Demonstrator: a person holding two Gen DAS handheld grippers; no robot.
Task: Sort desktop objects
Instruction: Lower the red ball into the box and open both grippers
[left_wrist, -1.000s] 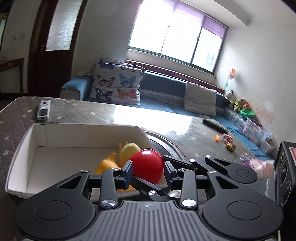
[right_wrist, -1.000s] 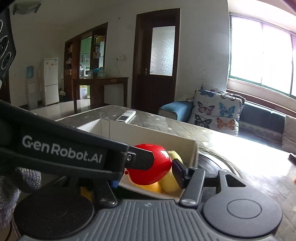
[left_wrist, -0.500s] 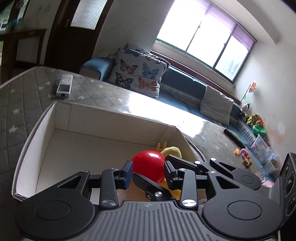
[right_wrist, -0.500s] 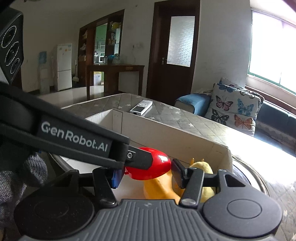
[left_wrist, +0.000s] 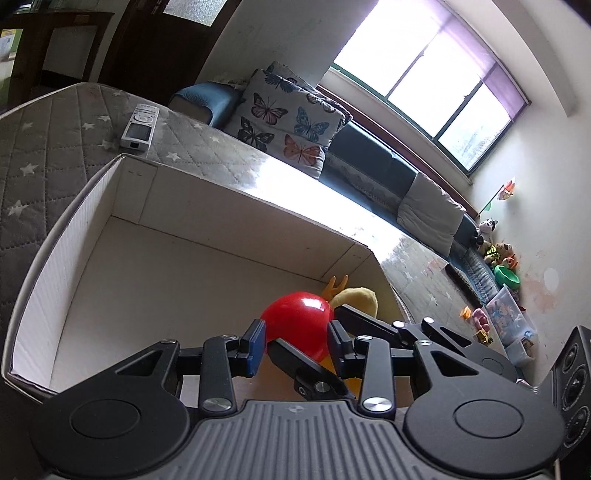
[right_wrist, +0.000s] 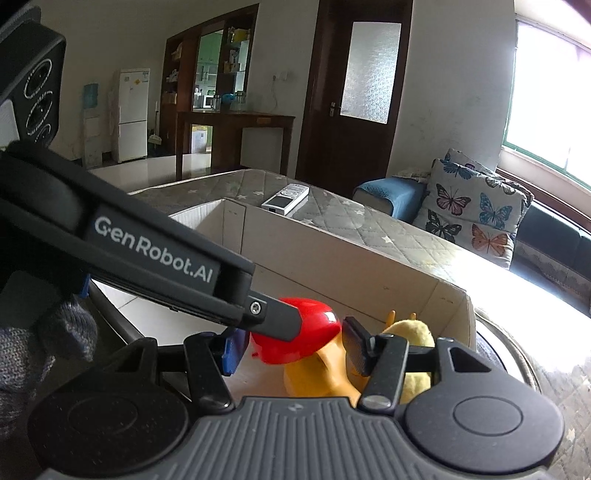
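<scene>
- Fingers of the left gripper (left_wrist: 295, 341) pinch the red ball (left_wrist: 297, 330); the right gripper (right_wrist: 291, 349) brackets it, contact unclear.
- Lower it gently into the white box (left_wrist: 207, 206) (lower centre), beside the yellow toy (right_wrist: 410, 334).

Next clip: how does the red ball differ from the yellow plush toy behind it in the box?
The red ball is glossy, smooth and round; the yellow plush toy is matte and fuzzy, with orange prongs sticking up. The red ball sits gripped between the left gripper's jaws; the yellow plush toy lies loose, with nothing gripping it. Both are at the same corner of the white cardboard box.
</scene>
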